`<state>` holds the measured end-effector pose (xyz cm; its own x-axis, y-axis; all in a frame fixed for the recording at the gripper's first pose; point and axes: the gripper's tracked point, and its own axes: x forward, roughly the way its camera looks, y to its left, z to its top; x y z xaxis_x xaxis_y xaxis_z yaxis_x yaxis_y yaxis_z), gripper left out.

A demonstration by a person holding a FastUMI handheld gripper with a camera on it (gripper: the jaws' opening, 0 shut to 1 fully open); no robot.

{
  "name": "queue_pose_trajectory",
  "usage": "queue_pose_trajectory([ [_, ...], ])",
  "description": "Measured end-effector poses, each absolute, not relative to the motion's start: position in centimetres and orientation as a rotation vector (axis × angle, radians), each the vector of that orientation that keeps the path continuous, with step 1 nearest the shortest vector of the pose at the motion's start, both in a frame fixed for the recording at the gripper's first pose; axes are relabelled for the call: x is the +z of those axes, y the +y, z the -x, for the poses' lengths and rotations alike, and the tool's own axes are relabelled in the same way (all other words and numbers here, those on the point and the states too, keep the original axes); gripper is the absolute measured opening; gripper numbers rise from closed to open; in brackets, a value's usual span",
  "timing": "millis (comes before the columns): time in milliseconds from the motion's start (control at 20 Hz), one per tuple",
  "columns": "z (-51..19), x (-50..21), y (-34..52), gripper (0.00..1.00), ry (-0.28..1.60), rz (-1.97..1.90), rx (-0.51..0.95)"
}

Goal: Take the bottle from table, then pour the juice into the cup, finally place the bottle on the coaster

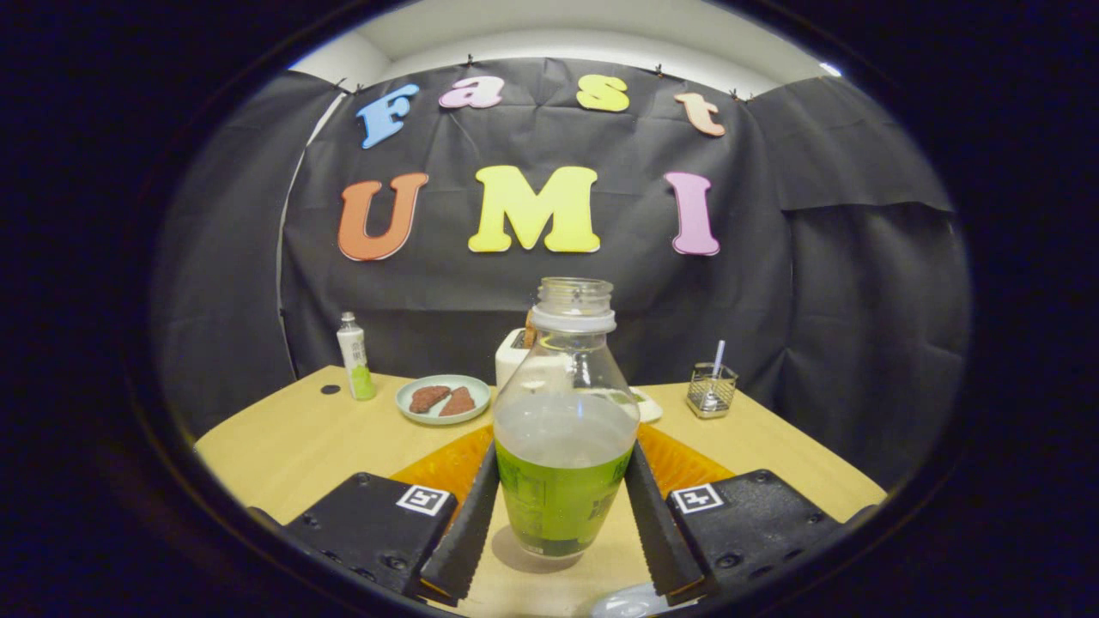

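On the table [292, 438] — bottle [562, 446] pinched between the gripper [562, 524] jaws.

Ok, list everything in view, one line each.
bottle: one, clear, uncapped, green juice, between the fingers
coaster: one, orange, under and behind the bottle
plate: one, pale green, two brown pieces, beyond the fingers
small bottle: one, white and green, beside the plate
toaster: one, white, behind the bottle
wire basket: one, metal, holds a white stick
table: one, light wood
hand-held gripper: one, fingers against the bottle's sides
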<state>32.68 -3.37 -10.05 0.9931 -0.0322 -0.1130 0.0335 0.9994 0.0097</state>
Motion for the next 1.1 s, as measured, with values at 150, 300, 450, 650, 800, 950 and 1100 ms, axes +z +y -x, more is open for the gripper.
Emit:
queue_pose_trajectory([
  [150, -33.7, -11.5, -2.3, 0.8, 0.114, -0.02, -0.012],
  [300, -34.6, -13.5, -2.6, 0.8, 0.141, 0.013, -0.039],
  [450, -35.4, -15.3, -1.8, 0.8, 0.156, -0.014, -0.021],
  [650, -36.2, -17.4, -1.5, 0.81, 0.18, 0.011, -0.03],
  [800, -36.4, -17.4, -1.2, 0.82, 0.165, 0.023, -0.033],
  [950, -36.2, -17.6, -1.9, 0.84, 0.179, 0.016, -0.044],
  [1100, -35.6, -17.1, -2.3, 0.91, 0.164, 0.001, -0.053],
])
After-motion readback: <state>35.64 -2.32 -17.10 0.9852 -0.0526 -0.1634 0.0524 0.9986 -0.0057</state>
